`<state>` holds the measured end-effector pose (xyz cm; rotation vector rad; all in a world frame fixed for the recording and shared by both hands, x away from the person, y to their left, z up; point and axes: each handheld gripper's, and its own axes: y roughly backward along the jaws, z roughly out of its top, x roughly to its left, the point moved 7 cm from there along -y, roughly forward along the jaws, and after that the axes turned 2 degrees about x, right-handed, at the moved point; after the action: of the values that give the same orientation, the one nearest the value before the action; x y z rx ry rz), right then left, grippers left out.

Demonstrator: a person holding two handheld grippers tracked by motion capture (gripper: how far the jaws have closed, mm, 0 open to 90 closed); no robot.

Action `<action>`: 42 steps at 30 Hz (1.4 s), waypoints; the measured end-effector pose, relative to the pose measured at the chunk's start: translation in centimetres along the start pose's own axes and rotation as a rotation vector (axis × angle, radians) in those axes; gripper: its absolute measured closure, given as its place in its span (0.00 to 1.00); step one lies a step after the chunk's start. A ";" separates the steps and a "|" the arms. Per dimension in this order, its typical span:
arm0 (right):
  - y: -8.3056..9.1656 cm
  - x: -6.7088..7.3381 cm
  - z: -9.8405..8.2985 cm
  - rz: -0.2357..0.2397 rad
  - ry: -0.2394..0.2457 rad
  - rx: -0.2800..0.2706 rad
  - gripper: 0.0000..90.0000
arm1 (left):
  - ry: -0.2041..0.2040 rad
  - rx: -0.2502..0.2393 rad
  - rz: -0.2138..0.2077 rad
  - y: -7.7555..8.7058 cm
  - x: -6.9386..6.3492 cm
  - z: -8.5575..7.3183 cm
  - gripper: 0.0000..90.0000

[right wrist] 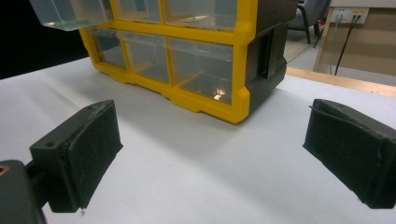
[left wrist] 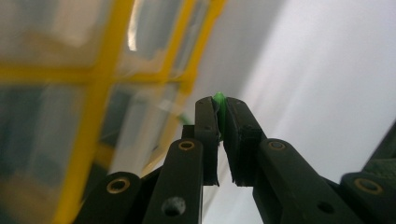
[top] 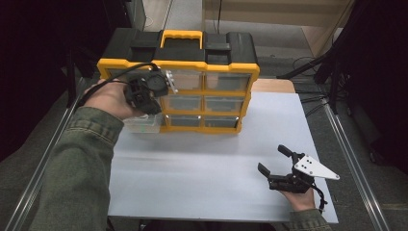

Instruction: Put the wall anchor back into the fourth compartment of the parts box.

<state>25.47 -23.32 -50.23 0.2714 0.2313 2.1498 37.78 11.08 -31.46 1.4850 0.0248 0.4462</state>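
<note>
Small green piece [left wrist: 218,100] pinched between the pads of my left claw [left wrist: 220,116], its tip just showing above them; claw clenched on it, raised in front of the yellow drawer organizer [top: 179,96]. One clear drawer [top: 142,124] stands pulled out at the organizer's lower left, below my left hand. My right claw [top: 275,161] rests released, jaws wide apart, on the white worktop [top: 192,168], well apart from the organizer.

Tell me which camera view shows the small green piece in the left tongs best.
The left gripper view: the green piece sits pinched between the shut jaws of the left tongs, close and sharp. In the high view the hand and the left tongs cover it. The right gripper view looks at the organizer.
</note>
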 end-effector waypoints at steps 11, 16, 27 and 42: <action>-0.1 -0.1 -0.1 -0.001 0.000 0.005 0.04 | 0.090 0.016 0.018 -1.2 2.6 -3.6 0.93; -0.1 0.0 -0.1 0.002 0.004 0.006 0.04 | 0.077 0.008 0.043 -1.7 2.4 -3.6 0.90; 0.0 -0.1 0.1 0.010 0.000 -0.008 0.04 | 0.057 -0.005 0.008 -1.6 0.7 -2.5 0.25; 0.0 -0.1 0.1 0.009 0.002 -0.006 0.04 | 0.018 -0.011 -0.044 -1.5 -2.1 -1.9 0.00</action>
<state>25.56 -23.40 -50.18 0.2674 0.2251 2.1595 35.73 12.21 -33.58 1.4673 0.0689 0.4236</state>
